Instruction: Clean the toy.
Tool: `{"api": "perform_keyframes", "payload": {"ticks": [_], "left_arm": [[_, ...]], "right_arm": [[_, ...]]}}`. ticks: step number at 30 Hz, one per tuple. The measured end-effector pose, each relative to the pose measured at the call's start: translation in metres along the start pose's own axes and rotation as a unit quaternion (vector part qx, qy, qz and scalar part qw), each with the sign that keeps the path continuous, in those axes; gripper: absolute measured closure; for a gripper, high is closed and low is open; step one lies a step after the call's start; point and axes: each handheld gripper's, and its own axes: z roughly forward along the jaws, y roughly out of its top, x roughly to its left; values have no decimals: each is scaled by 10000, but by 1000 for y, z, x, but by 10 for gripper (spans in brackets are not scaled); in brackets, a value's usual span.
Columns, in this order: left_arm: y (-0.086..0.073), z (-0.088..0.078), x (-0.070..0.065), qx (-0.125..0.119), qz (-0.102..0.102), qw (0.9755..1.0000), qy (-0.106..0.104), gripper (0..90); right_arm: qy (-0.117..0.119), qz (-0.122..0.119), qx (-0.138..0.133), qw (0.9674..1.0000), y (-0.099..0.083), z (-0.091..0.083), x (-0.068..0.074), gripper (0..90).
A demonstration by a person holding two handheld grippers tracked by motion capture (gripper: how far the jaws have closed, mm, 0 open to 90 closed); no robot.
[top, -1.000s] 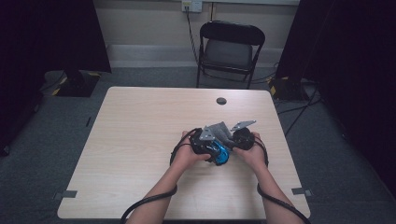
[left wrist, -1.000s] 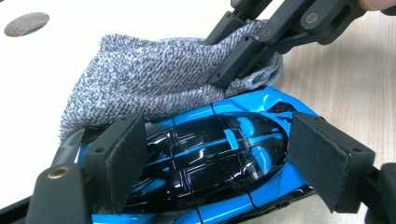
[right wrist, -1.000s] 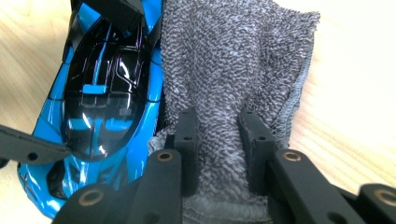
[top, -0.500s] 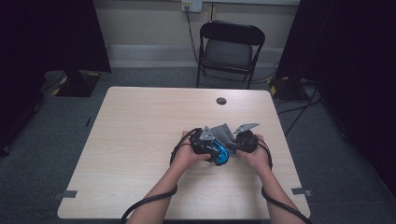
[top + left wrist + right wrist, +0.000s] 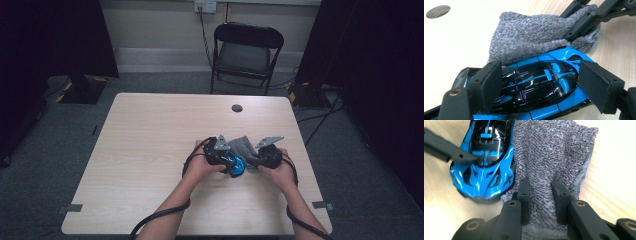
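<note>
The left gripper (image 5: 541, 85) clamps the blue toy car (image 5: 536, 87) by its sides on the table (image 5: 150, 150). The right gripper (image 5: 541, 192) pinches the grey cloth (image 5: 549, 152) against the car's side (wiping seems underway, not finished).

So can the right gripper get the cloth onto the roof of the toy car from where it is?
Probably yes: the right gripper pinches the grey cloth right beside the blue toy car, whose roof lies bare between the left gripper pads.

Left gripper (image 5: 536, 87) jaws wide; right gripper (image 5: 540, 192) pinched.
</note>
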Motion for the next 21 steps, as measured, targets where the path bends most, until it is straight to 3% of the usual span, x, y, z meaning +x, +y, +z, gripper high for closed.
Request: {"api": "perform_keyframes", "payload": {"ticks": [21], "left_arm": [[0,0,0,20,2,10000,16,199]], "right_arm": [[138,-4,-79,9999,-27,-22,5,718]]}}
